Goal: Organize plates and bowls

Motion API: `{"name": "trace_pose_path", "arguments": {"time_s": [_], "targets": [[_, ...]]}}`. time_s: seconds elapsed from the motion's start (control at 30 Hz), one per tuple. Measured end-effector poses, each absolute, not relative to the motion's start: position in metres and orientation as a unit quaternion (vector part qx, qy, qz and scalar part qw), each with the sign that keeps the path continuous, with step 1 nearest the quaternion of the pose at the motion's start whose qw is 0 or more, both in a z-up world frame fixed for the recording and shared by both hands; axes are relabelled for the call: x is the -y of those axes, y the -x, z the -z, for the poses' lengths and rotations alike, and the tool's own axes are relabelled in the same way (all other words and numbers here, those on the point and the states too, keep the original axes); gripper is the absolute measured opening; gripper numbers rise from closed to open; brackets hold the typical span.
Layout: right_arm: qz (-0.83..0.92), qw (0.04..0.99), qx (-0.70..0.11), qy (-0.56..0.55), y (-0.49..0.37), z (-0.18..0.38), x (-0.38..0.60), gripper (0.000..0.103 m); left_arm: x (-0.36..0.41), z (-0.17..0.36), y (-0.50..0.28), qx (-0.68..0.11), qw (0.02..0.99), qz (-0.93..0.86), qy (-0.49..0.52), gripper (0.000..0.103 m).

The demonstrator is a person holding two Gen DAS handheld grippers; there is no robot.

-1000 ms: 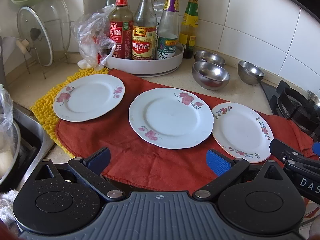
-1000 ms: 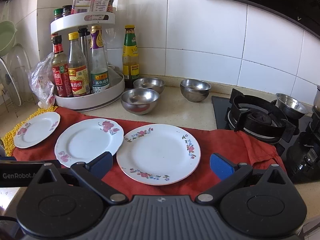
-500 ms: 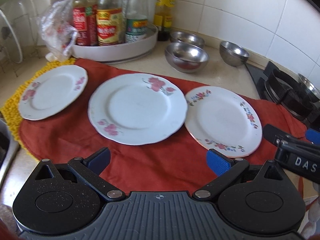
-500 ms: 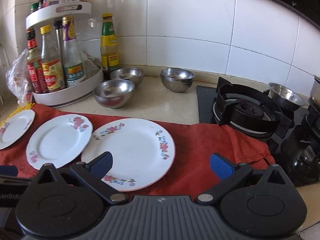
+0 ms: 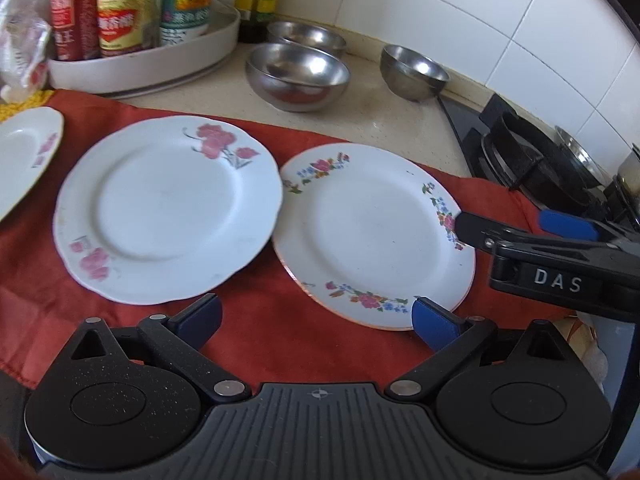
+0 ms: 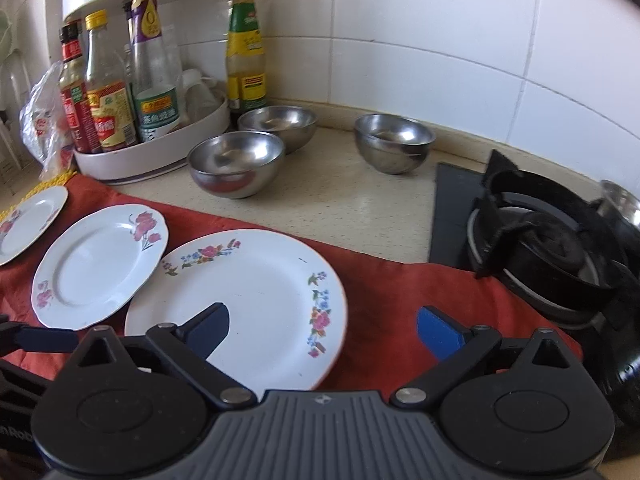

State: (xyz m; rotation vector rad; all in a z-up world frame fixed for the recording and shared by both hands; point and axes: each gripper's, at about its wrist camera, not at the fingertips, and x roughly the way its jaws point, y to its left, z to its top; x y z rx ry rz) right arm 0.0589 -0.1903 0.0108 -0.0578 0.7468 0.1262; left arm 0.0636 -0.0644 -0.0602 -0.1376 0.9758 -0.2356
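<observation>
Red cloth (image 5: 260,320) covers the near part of a speckled worktop (image 6: 340,204), and three white floral plates lie on it in a row. The right plate (image 6: 248,292), rimmed with small multicoloured flowers, sits nearest the gas hob (image 6: 552,240); the middle plate (image 5: 168,208), with pink blossoms and a scalloped edge, overlaps its left rim. A smaller plate (image 6: 28,220) lies further left, only partly in the left wrist view, with a yellow mat (image 5: 24,100) showing beyond it.

The right gripper (image 6: 320,332) hangs low over the right plate's near edge, jaws wide apart and holding nothing: its left blue pad (image 6: 212,330) is over the plate's white centre, its right pad (image 6: 438,334) over bare cloth beyond the rim. In the left wrist view that same tool reaches in from the right, one finger tip at the plate's right rim. The left gripper (image 5: 316,316) also stands with jaws apart and empty, above the cloth in front of the two larger plates, its right pad (image 5: 434,320) close against the right plate's near rim.

Behind the cloth, three steel bowls (image 6: 236,164) rest on the worktop: two touching beside a white turntable rack (image 6: 160,148) of sauce bottles, the third (image 6: 394,142) apart, near the hob. White tiles (image 6: 420,40) back the scene.
</observation>
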Motion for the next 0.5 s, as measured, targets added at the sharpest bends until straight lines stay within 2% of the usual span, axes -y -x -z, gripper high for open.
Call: {"name": "trace_pose_path", "arguments": {"time_s": [0.3, 0.5], "targets": [[-0.158, 0.907, -0.388, 0.038, -0.104, 0.003, 0.195, 0.101, 0.083, 0.072, -0.091, -0.482, 0.864, 0.133, 0.061, 0.102], [-0.219, 0.875, -0.433, -0.009, -0.132, 0.019, 0.206, 0.093, 0.091, 0.077, -0.105, -0.487, 0.86, 0.138, 0.066, 0.102]]}}
